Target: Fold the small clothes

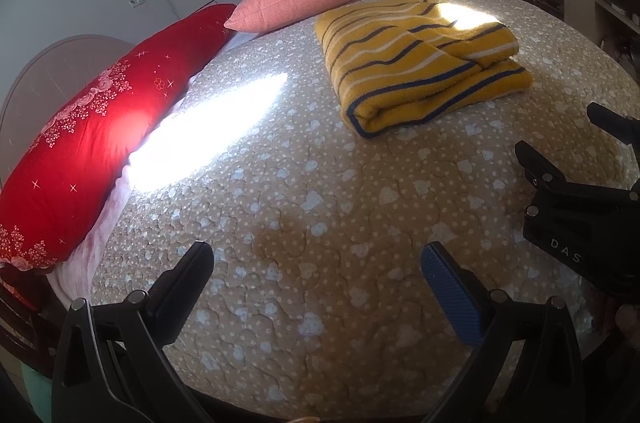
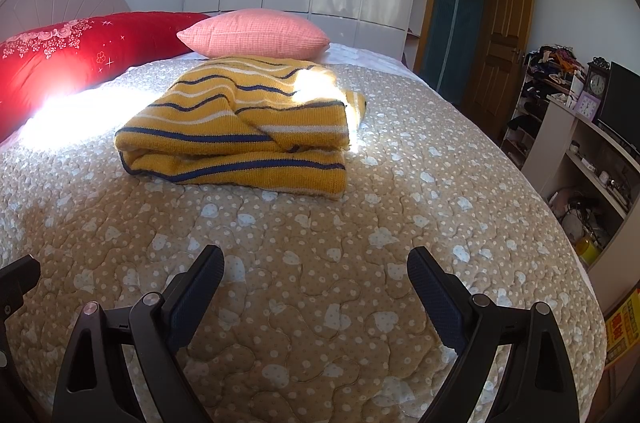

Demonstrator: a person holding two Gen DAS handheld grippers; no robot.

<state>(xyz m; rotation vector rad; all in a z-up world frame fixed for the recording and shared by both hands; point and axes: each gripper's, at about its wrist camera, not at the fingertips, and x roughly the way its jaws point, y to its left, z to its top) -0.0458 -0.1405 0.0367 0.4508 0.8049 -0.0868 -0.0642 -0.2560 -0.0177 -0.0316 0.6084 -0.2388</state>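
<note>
Left wrist view is showing the left gripper (image 1: 316, 263) hovering with its fingers spread wide and holding nothing above a quilted bedspread (image 1: 304, 207), while the right gripper (image 1: 560, 143) is reaching in from the right edge, the letters "DAS" readable on its black body. A yellow striped sweater (image 1: 416, 63) is lying folded on the far right of the bed, well apart from both tools, apparently finished and parked out of the working area. From the right wrist view, the right gripper (image 2: 316, 271) is likewise gaping wide and empty, with the sweater (image 2: 240, 127) sitting just in front of a pink pillow (image 2: 256, 33) and a red pillow (image 2: 80, 51) leaning at the far left. A yellow box (image 2: 622, 327) at the near right is bearing red writing too small to read.
</note>
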